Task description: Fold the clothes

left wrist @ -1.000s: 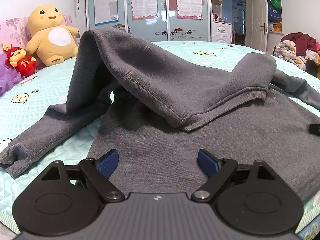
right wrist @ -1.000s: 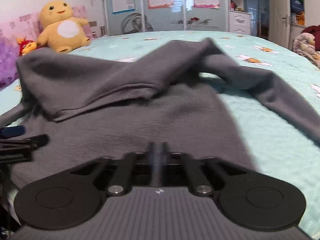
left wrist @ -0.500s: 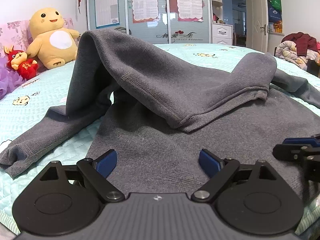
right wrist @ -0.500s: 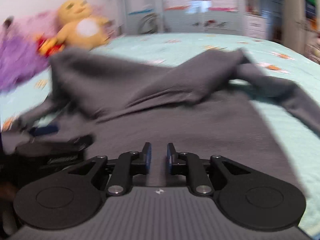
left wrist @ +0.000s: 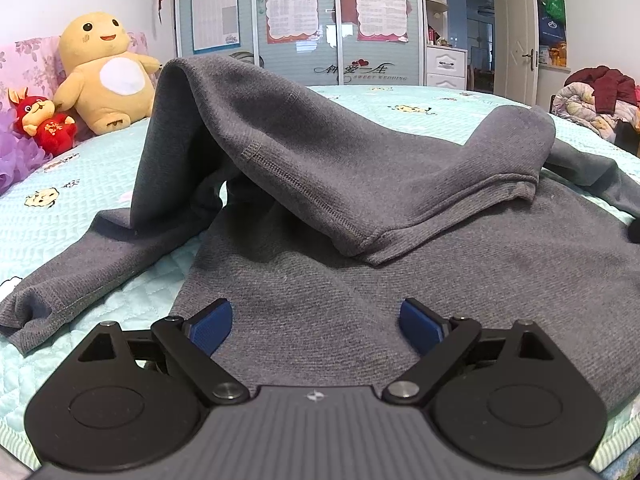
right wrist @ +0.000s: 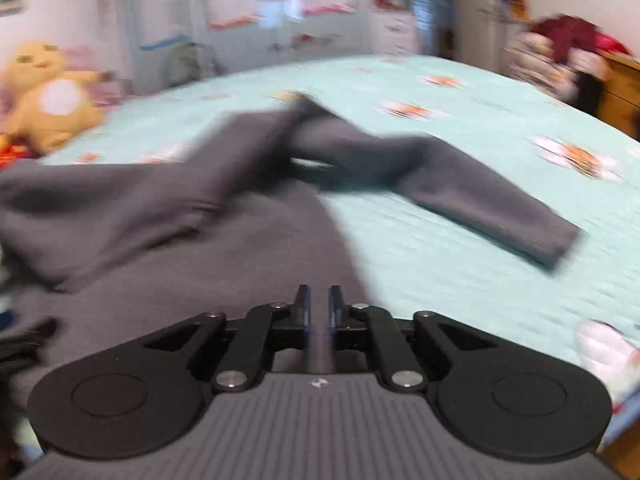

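Grey sweatshirt [left wrist: 360, 280] lies spread on the bed [left wrist: 100, 200] with its mint quilted cover. Its far part is folded back toward the near side, hem edge resting on the body panel. One sleeve [left wrist: 80, 272] trails off to the left on the cover; the other sleeve [right wrist: 480, 204] stretches out to the right, cuff flat on the bed.

Left gripper [left wrist: 316, 322] hangs just over the near edge of the sweatshirt, jaws spread wide, blue pads [left wrist: 210, 326] clear of the cloth, nothing between them.

Right gripper [right wrist: 319, 306] is over the sweatshirt's right edge, view blurred. Its jaws are nearly together and closing, a narrow gap showing, nothing pinched between them.

Yellow plush toy [left wrist: 106, 70] and small red plush toy [left wrist: 42, 122] sit at the head of the bed, left side. Pile of clothes [left wrist: 596, 100] sits off the far right.
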Tool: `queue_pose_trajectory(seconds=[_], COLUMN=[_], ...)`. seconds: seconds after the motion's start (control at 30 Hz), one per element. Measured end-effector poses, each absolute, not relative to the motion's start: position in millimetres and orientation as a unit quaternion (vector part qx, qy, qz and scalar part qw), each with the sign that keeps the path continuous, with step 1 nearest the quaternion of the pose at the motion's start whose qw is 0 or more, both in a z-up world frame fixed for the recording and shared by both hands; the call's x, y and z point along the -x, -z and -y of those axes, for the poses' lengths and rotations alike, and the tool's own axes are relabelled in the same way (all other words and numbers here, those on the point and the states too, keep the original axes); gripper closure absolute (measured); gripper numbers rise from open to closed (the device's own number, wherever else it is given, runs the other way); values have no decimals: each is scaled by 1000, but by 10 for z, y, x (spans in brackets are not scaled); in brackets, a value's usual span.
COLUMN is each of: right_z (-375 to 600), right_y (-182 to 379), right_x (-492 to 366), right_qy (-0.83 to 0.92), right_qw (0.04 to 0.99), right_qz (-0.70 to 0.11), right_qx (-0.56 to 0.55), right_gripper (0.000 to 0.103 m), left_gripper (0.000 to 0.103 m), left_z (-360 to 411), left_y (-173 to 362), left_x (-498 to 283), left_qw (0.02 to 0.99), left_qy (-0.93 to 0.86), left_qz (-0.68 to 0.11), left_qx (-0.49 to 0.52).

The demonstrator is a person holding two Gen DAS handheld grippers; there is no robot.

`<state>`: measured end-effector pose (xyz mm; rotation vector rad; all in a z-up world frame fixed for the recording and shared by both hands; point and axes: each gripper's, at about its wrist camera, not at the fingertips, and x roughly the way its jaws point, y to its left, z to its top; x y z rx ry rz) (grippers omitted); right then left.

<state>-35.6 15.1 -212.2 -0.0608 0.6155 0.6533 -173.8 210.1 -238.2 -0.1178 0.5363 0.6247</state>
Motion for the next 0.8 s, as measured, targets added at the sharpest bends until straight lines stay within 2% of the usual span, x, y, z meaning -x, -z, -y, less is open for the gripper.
queue_pose_trajectory(seconds=[0.1,0.23,0.33,0.37,0.4,0.53,0.57,0.63,0.67,0.7,0.77,0.8], right_z=[-528,-858,-597,-464,-328,-6,28,-85,-184,-293,-507,-583], right_y=[2157,2365,2393,2390,2390,2246,2189,2089,2078,2072,2140,2204], right_x=[470,453,343,289,208,106,125,281,360,437,526,549], right_qy=[-367,-385,-391,-380,-369,-273,-257,-285,-311,-339,-370,-374], right_qw=[880,861,861,866,870,901,906,905,899,891,877,871], right_qz=[-296,-320,-319,-319,-324,-336,-334,-311,-304,-297,-301,-310], right_qx=[53,88,62,56,42,35,37,49,53,55,60,65], right_gripper=[86,86,89,101,103,103,96,93,87,74,61,61], left_gripper=[8,8,8,8,7,6,6,6,6,7,9,14], left_z=[-2103,-2108,-2109,-2112,-2116,-2118,-2117,-2112,-2107,-2104,-2096,-2088], left_y=[2385,2383,2382,2381,2377,2368,2367,2366,2366,2366,2361,2354], left_x=[1748,1758,1754,1748,1739,1710,1709,1714,1723,1734,1766,1783], left_qw=[916,917,916,916,915,913,912,912,913,914,915,917], left_qy=[-302,-300,-300,-301,-302,-305,-306,-306,-305,-304,-300,-294], left_qz=[-259,-258,-258,-259,-261,-265,-266,-266,-266,-265,-264,-264], left_qx=[57,56,56,57,58,58,57,56,54,53,52,52])
